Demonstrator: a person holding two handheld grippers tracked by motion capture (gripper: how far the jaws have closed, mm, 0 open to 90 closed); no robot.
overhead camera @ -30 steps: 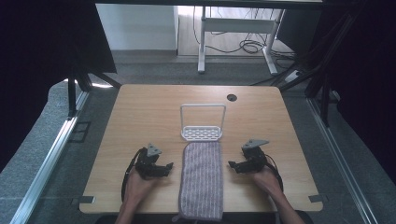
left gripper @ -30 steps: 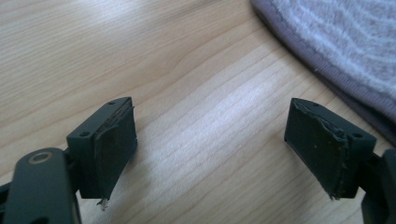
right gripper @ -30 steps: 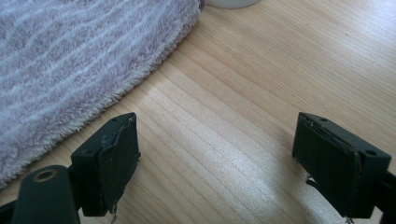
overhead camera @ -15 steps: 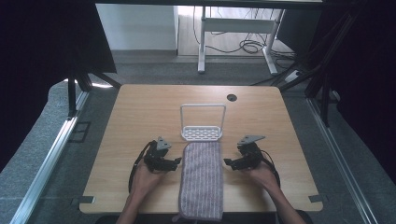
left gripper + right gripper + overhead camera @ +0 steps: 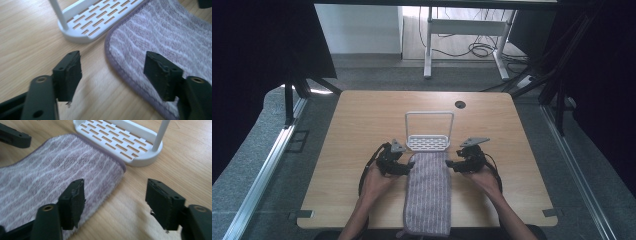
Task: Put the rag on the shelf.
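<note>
Black rubber pads on both tools are spread wide, nothing between them yet. The left hand-held gripper (image 5: 408,165) sits at the left far corner of the striped towel (image 5: 428,192), and in its own view one jaw is over bare wood while the other hangs over the terry edge, so the hem runs right through the gap. The right hand-held gripper (image 5: 451,164) mirrors that at the right far corner: one jaw over the cloth, the other over wood.

Looks to me like a two-corner pinch is coming up, so I'd drop each lower jaw flat to the tabletop (image 5: 362,130), slide it under the hem, then close on the stitched border rather than the fluffy middle. Both sides should bite at matching spots or the towel will skew when it lifts. It's floppy terry, so expect it to sag between the grips.

The towel itself lies flat down the middle of the near half of the tabletop, long way pointing toward the person, its near end hanging over the table's edge.

The thing to watch is the white slotted rack (image 5: 428,135) with its tall hoop handle. Its base sits touching or just beside the towel's far hem, hard to say which, and it's close to both jaw sets. Any forward shove could bump it. A small dark grommet hole (image 5: 460,104) sits further back, well out of the way.
</note>
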